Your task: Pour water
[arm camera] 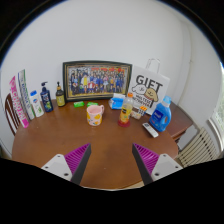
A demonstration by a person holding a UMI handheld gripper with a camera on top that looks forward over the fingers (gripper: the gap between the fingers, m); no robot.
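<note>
My gripper (112, 160) stands open over the brown wooden table (70, 140), its two purple pads far apart and nothing between them. Well beyond the fingers a pink patterned cup (95, 115) stands on the table. To its right a small bottle with a yellow label and red cap (126, 110) stands upright. Further right is a blue bottle (162, 114) with a blue cap.
A framed group photo (97, 79) leans on the wall at the back. Several bottles and tubes (38, 100) stand at the left. A white "GIFT" bag (148, 88), a blue-and-white container (117, 101) and a dark remote (151, 129) lie at the right. A radiator (200, 145) is beyond the table's right edge.
</note>
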